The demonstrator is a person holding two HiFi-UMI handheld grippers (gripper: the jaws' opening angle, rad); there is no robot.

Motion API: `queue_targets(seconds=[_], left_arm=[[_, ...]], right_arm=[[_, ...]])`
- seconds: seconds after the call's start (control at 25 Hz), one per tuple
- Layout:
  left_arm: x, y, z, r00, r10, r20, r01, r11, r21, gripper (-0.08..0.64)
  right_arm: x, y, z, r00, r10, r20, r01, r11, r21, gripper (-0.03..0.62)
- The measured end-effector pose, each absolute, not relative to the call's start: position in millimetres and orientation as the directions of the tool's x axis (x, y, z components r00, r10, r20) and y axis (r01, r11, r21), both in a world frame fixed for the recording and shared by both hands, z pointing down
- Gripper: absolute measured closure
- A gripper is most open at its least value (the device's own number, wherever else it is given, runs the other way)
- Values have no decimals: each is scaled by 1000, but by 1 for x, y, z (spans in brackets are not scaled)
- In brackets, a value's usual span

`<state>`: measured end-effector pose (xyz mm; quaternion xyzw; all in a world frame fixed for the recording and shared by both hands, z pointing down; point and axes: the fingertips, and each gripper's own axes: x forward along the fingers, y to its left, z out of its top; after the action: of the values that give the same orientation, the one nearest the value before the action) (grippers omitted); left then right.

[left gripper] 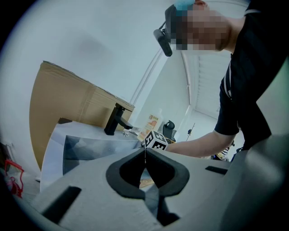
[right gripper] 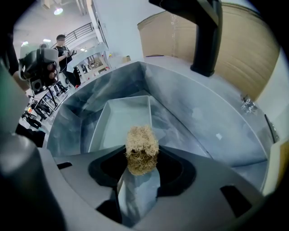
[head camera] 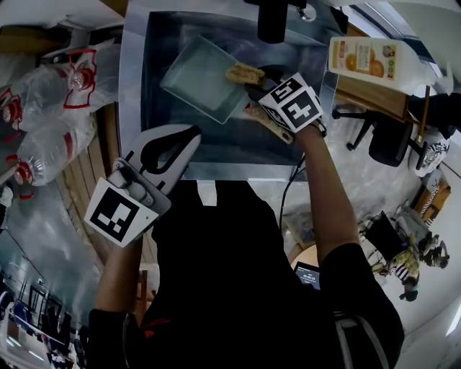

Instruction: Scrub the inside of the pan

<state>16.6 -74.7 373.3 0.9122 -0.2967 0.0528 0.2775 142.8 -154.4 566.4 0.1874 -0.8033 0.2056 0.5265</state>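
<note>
Inside the sink (head camera: 134, 81) are the pan (head camera: 196, 77) and, further right, the scrub pad (head camera: 244, 73); behind the sink stands the faucet (head camera: 272, 20), to its right a juice carton (head camera: 364, 59), to its left plastic bottles (head camera: 45, 124).

From the head we see only the lower part of the tap (head camera: 274, 18); the top edge cuts it off, and it does the same in the right gripper view. There the right gripper (right gripper: 142, 159) covers the near end of the pan (right gripper: 119, 119) and the lower part of the scrubber (right gripper: 142, 146). The body of the left gripper (left gripper: 145, 155) hides most of the sink (left gripper: 81, 144) from us. The small print on the carton (head camera: 364, 59) is too small for us to read. The bottles (head camera: 50, 108) run off the left edge.
</note>
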Motion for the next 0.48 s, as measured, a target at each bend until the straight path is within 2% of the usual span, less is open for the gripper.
queue_targets(seconds=[0.48], left_arm=[[2,-72,327,808,-538,240,-587,-704,400,537]], right_arm=[[120,-151,496,-497,-174,850,-538,831,-144,396]])
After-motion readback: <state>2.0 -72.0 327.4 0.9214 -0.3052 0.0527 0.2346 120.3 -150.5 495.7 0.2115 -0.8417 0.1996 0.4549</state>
